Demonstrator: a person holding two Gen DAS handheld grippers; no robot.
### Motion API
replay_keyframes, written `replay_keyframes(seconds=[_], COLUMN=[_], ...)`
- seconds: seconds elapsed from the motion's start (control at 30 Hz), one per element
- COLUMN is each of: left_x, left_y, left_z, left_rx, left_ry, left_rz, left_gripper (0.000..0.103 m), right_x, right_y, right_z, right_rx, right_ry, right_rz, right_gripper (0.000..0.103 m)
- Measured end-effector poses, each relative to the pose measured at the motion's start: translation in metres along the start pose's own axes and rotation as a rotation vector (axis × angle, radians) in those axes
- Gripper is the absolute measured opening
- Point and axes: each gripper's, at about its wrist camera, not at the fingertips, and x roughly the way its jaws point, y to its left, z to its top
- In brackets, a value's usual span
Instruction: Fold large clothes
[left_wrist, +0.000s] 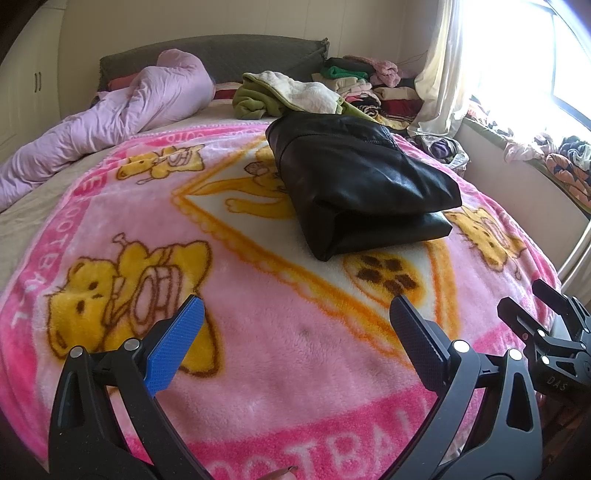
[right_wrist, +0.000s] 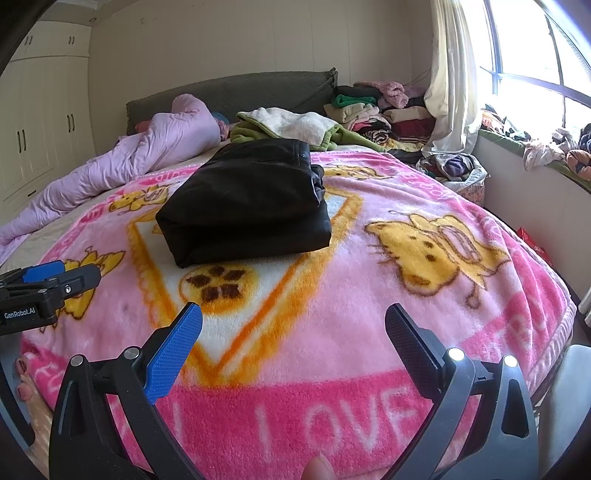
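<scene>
Both tongs (left_wrist: 295, 314) (right_wrist: 293, 321) spread; glossy black garment (left_wrist: 354, 184) folded rectangular.

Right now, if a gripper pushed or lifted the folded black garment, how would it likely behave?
The black garment looks like smooth, shiny leather-like material, so the pads may slip. Its thick folded layers suggest some weight. Lifted by one edge, it would probably unfold; pushed, it would probably drag on the fleecy pink blanket.

Bare blanket (right_wrist: 332, 332) lies open from the bed's near edge up to the folded black jacket (right_wrist: 243, 206) mid-bed; behind it, green fleece (right_wrist: 288, 129) and clothes piles (right_wrist: 376, 110) crowd the far edge.
</scene>
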Motion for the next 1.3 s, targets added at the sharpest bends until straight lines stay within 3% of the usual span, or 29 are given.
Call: replay_keyframes(seconds=[0.93,1.13,1.23,1.3], left_x=[0.006,0.003,0.0,-0.005], left_y=[0.002,0.011,0.041,0.075], left_z=[-0.006,-0.001,0.012,0.024], left_rx=[0.019,-0.001,-0.066,-0.122], left_ry=[0.029,0.022,0.048,0.047], left_rz=[0.031,0.029,0.029,0.061], left_gripper=[0.094,0.094,0.094,0.094], right_x=[-0.012,-0.029,-0.041,-0.051], right_y=[-0.016,-0.077,-0.137,-0.192], right_z=[-0.004,-0.014,-0.025,-0.037], right_rx=[0.036,0.175,0.266,0.329], right_ry=[-0.004,-0.007,0.006,0.032], right_rz=[-0.037,-0.122,-0.251,-0.387], right_gripper=[0.099,0.099,0.099,0.099])
